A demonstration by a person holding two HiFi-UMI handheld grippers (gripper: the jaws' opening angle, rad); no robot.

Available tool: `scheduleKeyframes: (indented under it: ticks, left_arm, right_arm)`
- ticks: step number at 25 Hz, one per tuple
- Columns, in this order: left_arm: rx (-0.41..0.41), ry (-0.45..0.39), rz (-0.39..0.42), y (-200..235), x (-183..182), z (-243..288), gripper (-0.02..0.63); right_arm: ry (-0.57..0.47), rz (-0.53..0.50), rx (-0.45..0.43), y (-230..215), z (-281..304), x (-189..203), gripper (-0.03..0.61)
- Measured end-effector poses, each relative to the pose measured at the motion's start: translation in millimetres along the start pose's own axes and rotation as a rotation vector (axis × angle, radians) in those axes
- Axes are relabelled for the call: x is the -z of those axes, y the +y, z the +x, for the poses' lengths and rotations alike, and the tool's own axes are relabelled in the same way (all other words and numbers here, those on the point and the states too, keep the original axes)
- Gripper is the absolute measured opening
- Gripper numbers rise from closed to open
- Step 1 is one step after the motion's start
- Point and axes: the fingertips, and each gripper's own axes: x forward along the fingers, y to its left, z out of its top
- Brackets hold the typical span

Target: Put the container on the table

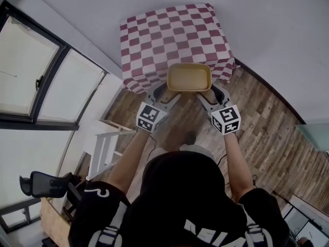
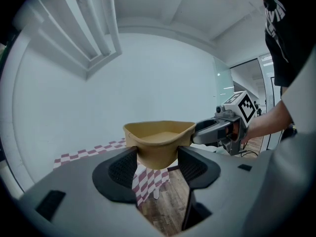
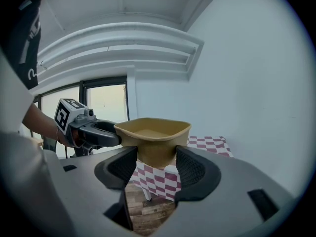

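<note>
Both tools are clamped on the tan container (image 1: 189, 77). The left gripper (image 2: 157, 168) pinches one near corner and the right gripper (image 3: 155, 168) the other, each with its jaws closed against the wall below the rim. The container hangs level in the air at about the near edge of the checked table (image 1: 169, 32), not touching it. To do this step well, both hands should go forward together until the whole base is over the cloth, lower at one pace, and release only once it rests flat
</note>
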Motion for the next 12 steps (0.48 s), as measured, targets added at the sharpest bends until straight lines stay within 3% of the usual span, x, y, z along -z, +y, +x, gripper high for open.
scheduleKeyframes:
  ticks: [12]
  left_arm:
    - [-0.033,-0.001,0.008,-5,-15,17,0.253]
  right_arm:
    - [-0.036,-0.004,-0.020,-25,-5,-15,0.257]
